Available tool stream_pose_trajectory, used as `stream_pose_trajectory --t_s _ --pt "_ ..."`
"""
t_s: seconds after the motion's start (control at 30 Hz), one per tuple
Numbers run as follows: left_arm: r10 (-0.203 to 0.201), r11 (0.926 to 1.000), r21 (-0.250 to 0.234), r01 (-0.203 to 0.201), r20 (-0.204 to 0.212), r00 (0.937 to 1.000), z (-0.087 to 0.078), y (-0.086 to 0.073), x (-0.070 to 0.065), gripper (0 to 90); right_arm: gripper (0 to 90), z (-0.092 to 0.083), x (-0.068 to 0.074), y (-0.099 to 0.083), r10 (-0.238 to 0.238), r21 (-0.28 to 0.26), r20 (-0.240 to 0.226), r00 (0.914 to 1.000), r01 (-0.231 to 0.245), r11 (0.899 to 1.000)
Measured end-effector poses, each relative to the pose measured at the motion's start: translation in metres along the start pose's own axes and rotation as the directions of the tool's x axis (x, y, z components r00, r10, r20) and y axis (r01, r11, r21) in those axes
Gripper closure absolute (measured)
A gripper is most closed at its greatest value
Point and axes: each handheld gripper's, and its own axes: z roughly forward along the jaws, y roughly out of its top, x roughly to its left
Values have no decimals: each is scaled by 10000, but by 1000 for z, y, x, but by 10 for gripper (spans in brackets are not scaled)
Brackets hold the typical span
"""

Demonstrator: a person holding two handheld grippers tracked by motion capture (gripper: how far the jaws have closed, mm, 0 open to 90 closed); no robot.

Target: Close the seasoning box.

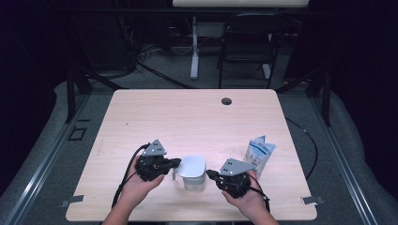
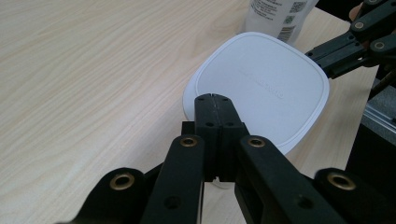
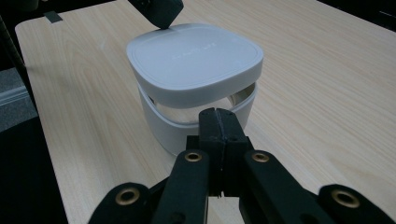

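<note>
A pale wood-grain table [image 1: 155,112] with a round cable hole [image 1: 226,101] near its far edge stands on a grey floor in a dark room; a black chair [image 1: 246,42] and a white table leg [image 1: 194,47] stand beyond it. Near the table's front edge sits a white lidded container [image 1: 192,171], squarish with rounded corners, upright, its flat lid [image 3: 194,58] facing up; it has no clear long axis. A white and blue pouch [image 1: 259,154] stands near it, to its right. The left gripper [image 1: 176,162] has its jaws pressed together, with its tip over the lid's edge [image 2: 214,98]. The right gripper [image 1: 209,174] is likewise closed on nothing, its tip just beside the container's lower wall [image 3: 219,114].
</note>
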Motion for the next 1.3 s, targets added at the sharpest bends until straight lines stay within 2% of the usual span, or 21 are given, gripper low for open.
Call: stream_pose_trajectory --t_s 0.57,0.8,0.93,1.1,1.17,1.3 --pt "-2 10000 -48 1 -169 9999 -1 -2 1 900 900 1 5 10 -280 79 -20 9996 280 9996" --pt "-150 9996 -235 144 -288 9995 -9 -4 5 900 900 4 6 18 -350 133 -91 9993 351 9993" --pt "-212 9993 -329 204 -244 9995 -14 -4 7 900 900 6 5 21 -379 370 -123 9992 383 9986" --pt "-224 9990 -406 211 -322 9992 -14 -6 8 900 900 6 0 22 -107 366 -336 9994 119 9993" --pt "-197 9994 -292 189 -268 9994 -14 -7 8 900 900 7 -1 23 21 416 -384 9993 -5 9991" --pt "-223 9991 -364 212 -317 9992 -14 -8 9 896 900 8 -3 24 48 505 -442 9990 -26 9987"
